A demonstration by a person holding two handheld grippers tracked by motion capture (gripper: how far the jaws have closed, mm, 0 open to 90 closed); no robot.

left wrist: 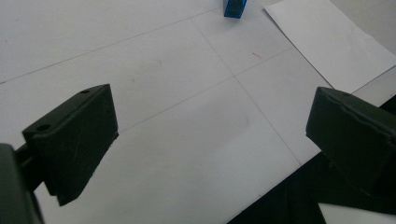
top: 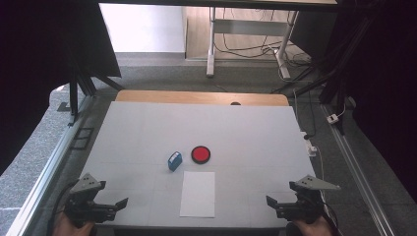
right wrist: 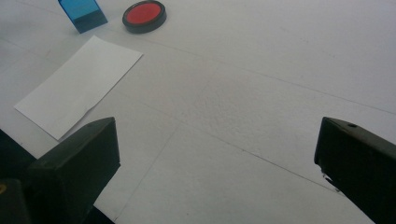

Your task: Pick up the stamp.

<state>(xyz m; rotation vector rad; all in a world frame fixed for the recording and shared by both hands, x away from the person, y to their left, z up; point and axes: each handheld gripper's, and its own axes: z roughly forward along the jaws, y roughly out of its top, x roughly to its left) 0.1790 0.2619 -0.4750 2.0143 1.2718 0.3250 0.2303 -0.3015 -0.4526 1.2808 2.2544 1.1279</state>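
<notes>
Left claw [top: 118,204] released at the table's [top: 147,128] near left corner, right claw [top: 273,204] released at the near right corner, white paper sheet [top: 197,193] between them, blue block [top: 174,161] and red disc [top: 200,154] side by side, just apart, beyond the sheet

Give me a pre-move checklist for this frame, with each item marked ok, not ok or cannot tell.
1. Left gripper open, nothing between its jaws: ok.
2. Right gripper open, nothing between its jaws: ok.
3. Blue block stands free, apart from the red disc: ok.
4. White sheet lies flat near the table's front edge: ok.
5. Path from both grippers to the block unobstructed: ok.
6. What the blue block is: cannot tell.
</notes>
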